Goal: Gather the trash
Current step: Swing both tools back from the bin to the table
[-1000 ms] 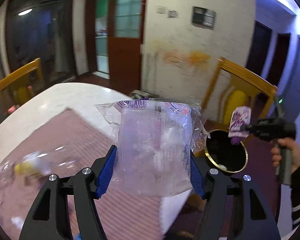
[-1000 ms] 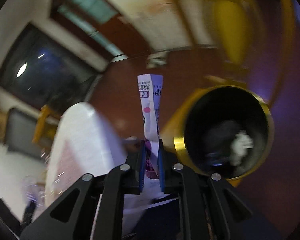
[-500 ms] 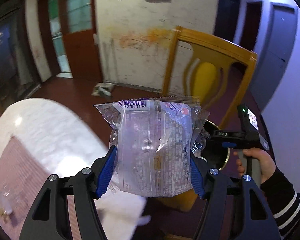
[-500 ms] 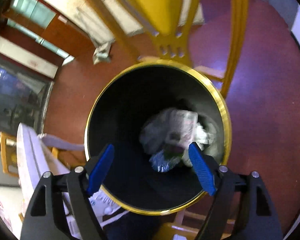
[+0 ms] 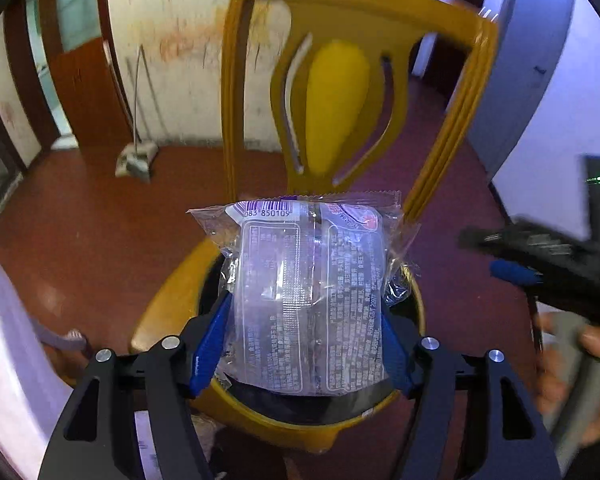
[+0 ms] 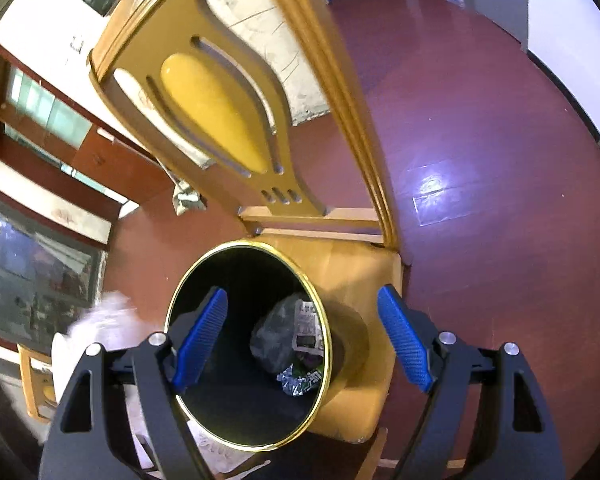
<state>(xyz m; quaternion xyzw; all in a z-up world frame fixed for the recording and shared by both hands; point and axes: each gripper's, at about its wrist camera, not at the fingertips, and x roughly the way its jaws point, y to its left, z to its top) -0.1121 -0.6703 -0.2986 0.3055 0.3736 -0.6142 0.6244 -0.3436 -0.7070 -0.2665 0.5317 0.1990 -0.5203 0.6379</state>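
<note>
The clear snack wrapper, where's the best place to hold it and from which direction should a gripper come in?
Grip the clear snack wrapper across its lower middle, coming from below, as the left gripper does now. Its side edges are soft and fit between the pads, while the crimped top seam with the barcode stands free above the black bin.

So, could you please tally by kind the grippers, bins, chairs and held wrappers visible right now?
Grippers: 2, the left gripper and the right gripper.
Bins: 1, the gold-rimmed black bin.
Chairs: 1, the yellow chair under the bin.
Held wrappers: 1, the clear plastic wrapper.
Total: 5.
</note>
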